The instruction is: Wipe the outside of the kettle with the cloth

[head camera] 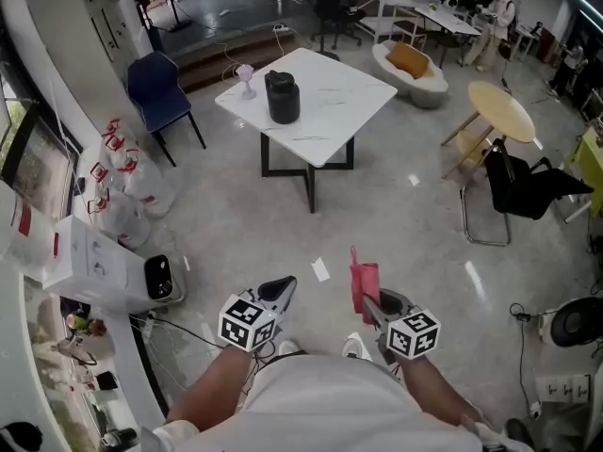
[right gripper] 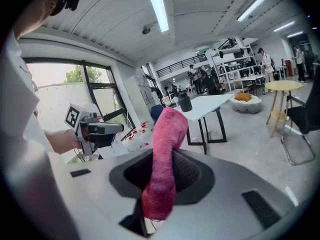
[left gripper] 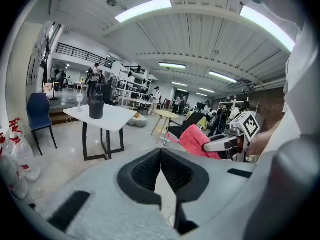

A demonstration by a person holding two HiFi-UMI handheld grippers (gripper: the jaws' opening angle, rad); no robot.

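**Fig.** One pink cloth (right gripper: 167, 134) is being gripped in the jaws of the right gripper (head camera: 369, 301), and its soft, limp end is being carried ahead of them. The left gripper (left gripper: 161, 154) is being held with jaws closed on nothing. One black kettle (head camera: 282, 96) is being borne by the white surface (head camera: 339, 97), well ahead of both jaws. It is judged rigid, smooth and perhaps slippery, and best steadied near its top.

Pink cloth (right gripper: 164, 164) in jaws, seemingly clamped

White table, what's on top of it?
A black kettle and a small pale stemmed cup beside it; nothing else shows on the white table. The kettle's inside and the spot beneath it are covered.
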